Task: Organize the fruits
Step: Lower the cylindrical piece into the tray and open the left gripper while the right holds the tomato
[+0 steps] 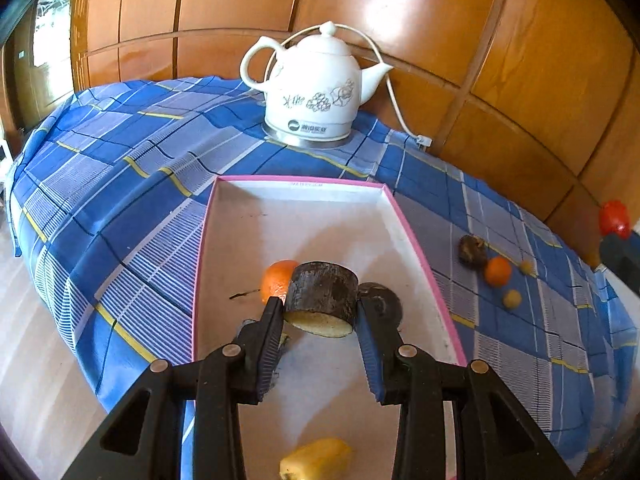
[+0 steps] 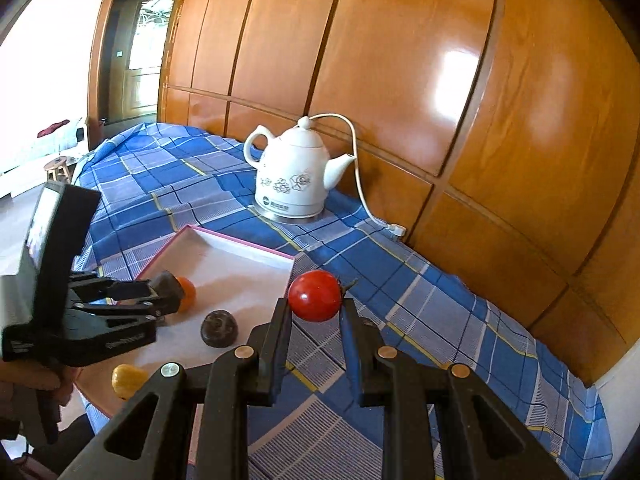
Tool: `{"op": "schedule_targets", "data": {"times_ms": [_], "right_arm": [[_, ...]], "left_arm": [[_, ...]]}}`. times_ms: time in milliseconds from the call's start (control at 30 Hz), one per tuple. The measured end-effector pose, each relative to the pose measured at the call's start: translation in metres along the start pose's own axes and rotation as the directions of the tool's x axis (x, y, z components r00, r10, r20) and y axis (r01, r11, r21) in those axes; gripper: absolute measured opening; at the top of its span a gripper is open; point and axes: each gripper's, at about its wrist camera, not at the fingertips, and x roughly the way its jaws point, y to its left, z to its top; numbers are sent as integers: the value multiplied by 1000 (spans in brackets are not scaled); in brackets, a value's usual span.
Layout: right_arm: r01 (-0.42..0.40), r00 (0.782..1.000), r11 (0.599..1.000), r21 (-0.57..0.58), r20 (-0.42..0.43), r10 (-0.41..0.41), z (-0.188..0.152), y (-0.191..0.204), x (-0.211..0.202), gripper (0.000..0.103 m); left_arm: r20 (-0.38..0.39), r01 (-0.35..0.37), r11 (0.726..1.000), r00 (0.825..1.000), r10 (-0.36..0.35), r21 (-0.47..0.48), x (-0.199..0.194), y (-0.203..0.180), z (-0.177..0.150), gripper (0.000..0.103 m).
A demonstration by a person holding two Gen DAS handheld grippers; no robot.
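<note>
My left gripper (image 1: 319, 307) is shut on a dark cut sugarcane piece (image 1: 323, 298) and holds it over the pink-rimmed white tray (image 1: 298, 182). In the tray lie an orange (image 1: 276, 280), a dark round fruit (image 1: 382, 300) and a yellow fruit (image 1: 316, 460). My right gripper (image 2: 315, 305) is shut on a red tomato (image 2: 315, 295), held above the cloth just right of the tray (image 2: 240, 245). The left gripper (image 2: 158, 294) with its sugarcane piece (image 2: 168, 285) also shows in the right wrist view. The tomato shows at the far right of the left wrist view (image 1: 614, 218).
A white electric kettle (image 1: 316, 88) with a cord stands behind the tray on the blue plaid tablecloth (image 1: 120, 184). Right of the tray lie a dark fruit (image 1: 472, 250), a small orange (image 1: 498, 271) and two small yellowish fruits (image 1: 512, 299). A wooden panel wall (image 1: 500, 60) runs behind the table.
</note>
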Motion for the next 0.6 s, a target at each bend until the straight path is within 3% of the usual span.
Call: {"op": "schedule_targets", "data": {"times_ms": [467,533,600], "right_arm": [[-15,1000,1000,-14,9,16,5,14,-2,24],[-13,1000,1000,-15,11,13,6,14,-3,24],[-3,1000,1000,-12,13,3,6,13,-3,24]], "left_arm": [[-23,-29,999,999,28,-17,8,6,-7,38],[-14,-27,999,1000,27,-19,6,6,-7,45],[-1,-34,999,999,34,-13,2,4,-7,46]]}}
